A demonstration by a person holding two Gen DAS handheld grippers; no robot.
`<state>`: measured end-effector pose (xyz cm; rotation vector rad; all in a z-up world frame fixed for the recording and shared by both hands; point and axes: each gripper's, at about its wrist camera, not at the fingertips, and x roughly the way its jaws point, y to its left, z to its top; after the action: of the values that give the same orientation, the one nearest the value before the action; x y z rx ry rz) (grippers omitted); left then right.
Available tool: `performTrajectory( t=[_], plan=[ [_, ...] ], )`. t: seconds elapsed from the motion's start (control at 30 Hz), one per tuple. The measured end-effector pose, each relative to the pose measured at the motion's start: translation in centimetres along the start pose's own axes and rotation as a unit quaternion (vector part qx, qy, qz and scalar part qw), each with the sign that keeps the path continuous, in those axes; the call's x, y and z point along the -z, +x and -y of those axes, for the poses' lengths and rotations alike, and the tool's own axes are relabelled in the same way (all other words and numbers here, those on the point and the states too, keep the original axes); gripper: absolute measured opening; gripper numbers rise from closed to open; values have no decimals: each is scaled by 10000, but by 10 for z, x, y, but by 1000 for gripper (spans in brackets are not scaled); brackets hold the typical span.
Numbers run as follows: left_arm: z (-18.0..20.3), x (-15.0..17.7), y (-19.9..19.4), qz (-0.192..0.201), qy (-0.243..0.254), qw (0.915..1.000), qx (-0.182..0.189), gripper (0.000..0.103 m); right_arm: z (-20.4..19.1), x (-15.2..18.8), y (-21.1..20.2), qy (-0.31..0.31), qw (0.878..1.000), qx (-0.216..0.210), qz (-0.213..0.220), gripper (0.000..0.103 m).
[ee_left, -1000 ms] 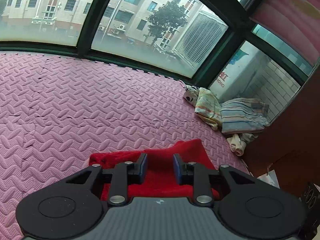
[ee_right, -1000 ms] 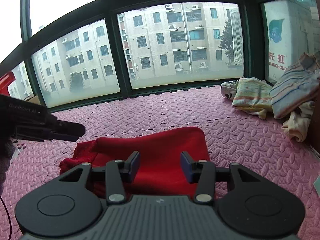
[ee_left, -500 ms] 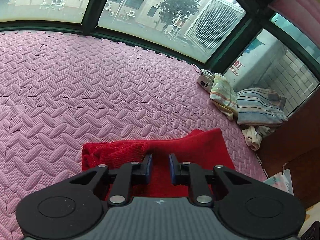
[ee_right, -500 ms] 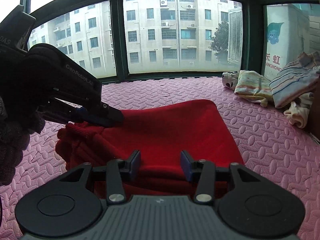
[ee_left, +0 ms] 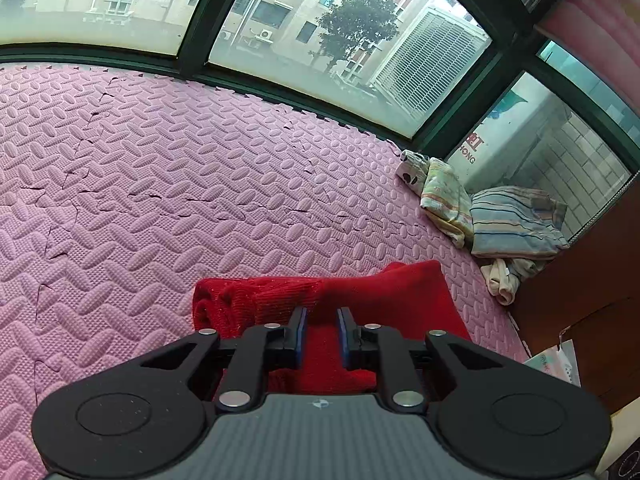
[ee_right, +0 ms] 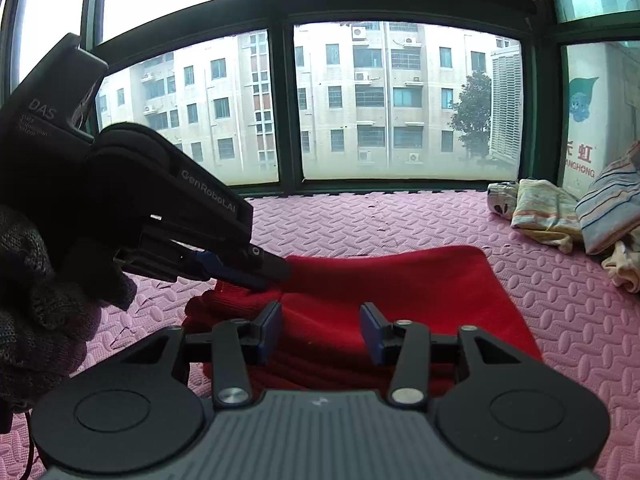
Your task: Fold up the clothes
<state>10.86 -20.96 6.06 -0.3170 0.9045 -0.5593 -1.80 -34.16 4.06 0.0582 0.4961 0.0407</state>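
The floor is covered by a pink foam mat of interlocking tiles. At its far edge, dark-framed windows are set, through which an apartment block and a tree are seen. A brown cabinet is seen at the right.

We find the left gripper pitched downward and forward, its jaws drawn narrow with red cloth pinched between the blue pads; a hand in a grey knit glove grips its dark body from behind, at the left of the right wrist view. The right gripper sits lower and nearer level; its jaws stand apart at a moderate gap, pads clear of contact so far as we can see.
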Motion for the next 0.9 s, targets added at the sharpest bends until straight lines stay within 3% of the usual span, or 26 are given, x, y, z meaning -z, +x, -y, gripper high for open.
performTrajectory(
  t=[0.2, 0.33, 0.5, 0.83, 0.9],
  plan=[
    [-1, 3, -4, 5, -8, 10000, -56, 19, 1, 7, 1, 66, 9999, -92, -84, 45],
    [2, 9, -22, 163, 117, 9997, -156, 43, 5, 4, -19, 84, 9998, -165, -9, 56],
    [1, 27, -44, 211, 282, 9989, -301, 53, 3, 12, -40, -112, 9997, -219, -55, 79],
    [-4, 71, -65, 78, 320, 9983, -489, 70, 8, 26, -57, 34, 9995, -103, -308, 87],
    [-3, 78, -68, 71, 350, 9981, -502, 74, 8, 28, -60, 78, 9994, -73, -325, 94]
  ],
)
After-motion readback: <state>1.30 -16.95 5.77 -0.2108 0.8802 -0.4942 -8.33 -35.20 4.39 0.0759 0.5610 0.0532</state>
